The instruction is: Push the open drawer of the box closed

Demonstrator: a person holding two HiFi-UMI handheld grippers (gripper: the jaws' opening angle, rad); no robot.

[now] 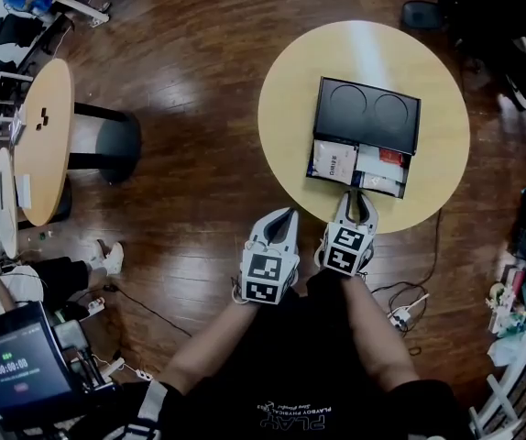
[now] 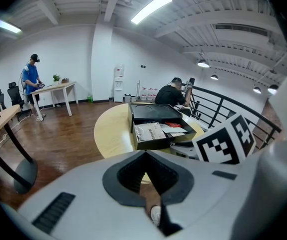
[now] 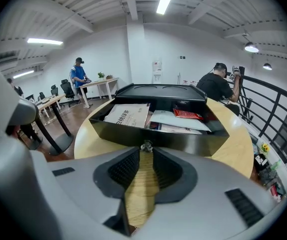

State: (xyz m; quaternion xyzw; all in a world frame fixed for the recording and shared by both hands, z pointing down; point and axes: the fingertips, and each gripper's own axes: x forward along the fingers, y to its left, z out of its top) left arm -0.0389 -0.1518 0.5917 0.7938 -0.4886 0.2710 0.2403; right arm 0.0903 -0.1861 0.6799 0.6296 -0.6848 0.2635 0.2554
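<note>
A black box point(image 1: 368, 113) lies on a round yellow table point(image 1: 290, 126). Its drawer point(image 1: 359, 168) stands pulled out toward me, with white packets and a red one inside. My right gripper point(image 1: 355, 200) is at the drawer's front wall point(image 3: 183, 141). Its jaws are a narrow gap apart point(image 3: 146, 151), and the small drawer knob point(image 3: 146, 145) sits right at the tips. My left gripper point(image 1: 286, 216) hangs by the table's near edge, left of the drawer, with its jaws closed together point(image 2: 144, 156) on nothing. The left gripper view also shows the open drawer point(image 2: 158, 131).
A second wooden table point(image 1: 43, 136) stands at the left over dark wood floor. Cables and a power strip point(image 1: 400, 314) lie near my feet. A tablet screen point(image 1: 16, 369) is at the lower left. Two people point(image 3: 78, 76) and a railing point(image 3: 278, 119) are in the background.
</note>
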